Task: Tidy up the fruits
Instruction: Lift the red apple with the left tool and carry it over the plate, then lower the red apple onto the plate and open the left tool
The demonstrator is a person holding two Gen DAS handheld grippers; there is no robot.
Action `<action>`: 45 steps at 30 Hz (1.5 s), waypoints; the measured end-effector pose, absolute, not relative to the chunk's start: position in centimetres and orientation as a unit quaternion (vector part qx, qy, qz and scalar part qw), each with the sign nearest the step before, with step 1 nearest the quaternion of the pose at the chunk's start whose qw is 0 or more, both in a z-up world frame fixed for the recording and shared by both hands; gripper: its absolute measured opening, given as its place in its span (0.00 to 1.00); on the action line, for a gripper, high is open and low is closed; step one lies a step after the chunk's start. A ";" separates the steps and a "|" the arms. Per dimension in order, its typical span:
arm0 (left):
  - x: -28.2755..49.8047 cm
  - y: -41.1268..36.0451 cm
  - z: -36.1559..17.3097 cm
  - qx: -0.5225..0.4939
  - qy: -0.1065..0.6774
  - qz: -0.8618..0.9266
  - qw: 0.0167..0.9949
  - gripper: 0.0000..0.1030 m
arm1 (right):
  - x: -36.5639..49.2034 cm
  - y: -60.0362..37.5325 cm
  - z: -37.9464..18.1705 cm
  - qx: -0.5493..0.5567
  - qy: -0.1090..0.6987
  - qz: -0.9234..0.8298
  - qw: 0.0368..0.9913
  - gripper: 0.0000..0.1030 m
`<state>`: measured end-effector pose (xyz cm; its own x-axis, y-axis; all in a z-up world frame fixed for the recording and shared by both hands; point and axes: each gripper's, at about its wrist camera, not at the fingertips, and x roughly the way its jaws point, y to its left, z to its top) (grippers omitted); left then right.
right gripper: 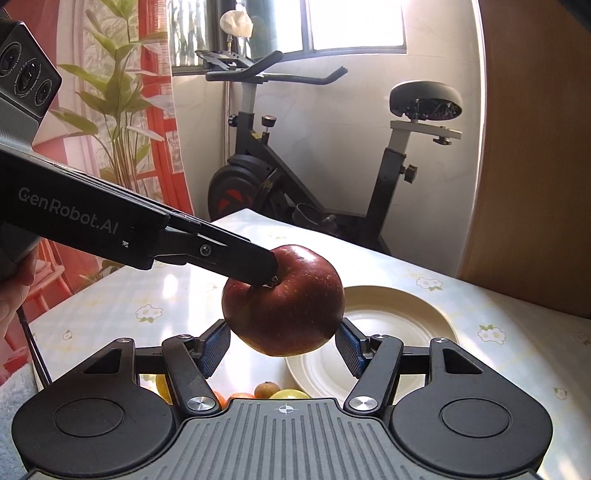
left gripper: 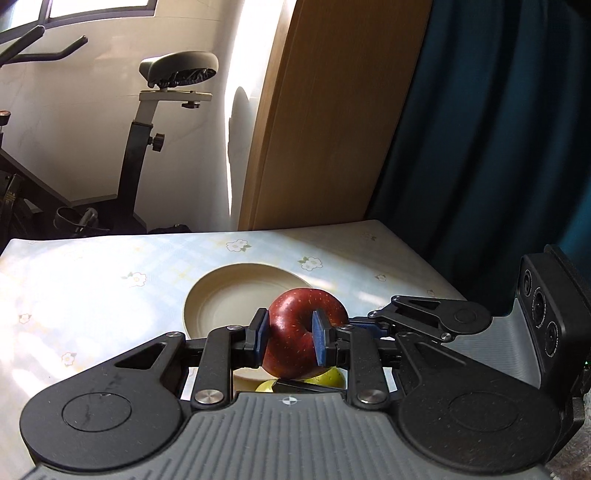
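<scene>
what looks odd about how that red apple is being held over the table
Both grippers are on one red apple. The left gripper pinches a narrow bite at its top hollow, while the right gripper clamps its sides. It hangs above the table, not on the empty plate.

Strong daylight from window [right gripper: 354, 26], glare on tablecloth [left gripper: 74, 295]; sharp focus, fisheye bending at edges.

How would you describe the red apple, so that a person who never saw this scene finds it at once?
Find the table with the flowered cloth and the cream plate on it. Above the plate's near edge, two grippers hold up one fruit: the red apple. It is the only dark red fruit; the yellow-green fruit lies lower, on the table.
</scene>
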<state>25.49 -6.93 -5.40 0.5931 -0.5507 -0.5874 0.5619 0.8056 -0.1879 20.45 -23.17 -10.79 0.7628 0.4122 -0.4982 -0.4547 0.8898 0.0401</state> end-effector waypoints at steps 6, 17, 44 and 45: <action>29.3 -6.7 -6.3 -0.004 0.348 -0.315 0.883 0.25 | 24.0 -23.4 -11.7 -0.048 0.276 0.246 0.928 0.57; 36.4 -6.3 -9.5 -0.036 0.410 -0.312 0.856 0.26 | 31.2 -22.7 -14.5 -0.056 0.336 0.273 0.900 0.57; 42.4 -5.8 -13.7 -0.065 0.454 -0.283 0.842 0.27 | 37.7 -21.9 -19.3 -0.054 0.376 0.283 0.881 0.58; 42.3 -5.7 -13.6 -0.066 0.455 -0.283 0.842 0.27 | 37.7 -21.9 -19.3 -0.053 0.376 0.281 0.881 0.58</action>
<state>42.32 -5.71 -13.63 0.4261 -0.5364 -0.7285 0.4167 0.8311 -0.3682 37.73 -21.91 -19.29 0.5592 0.4548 -0.6932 -0.5353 0.8365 0.1171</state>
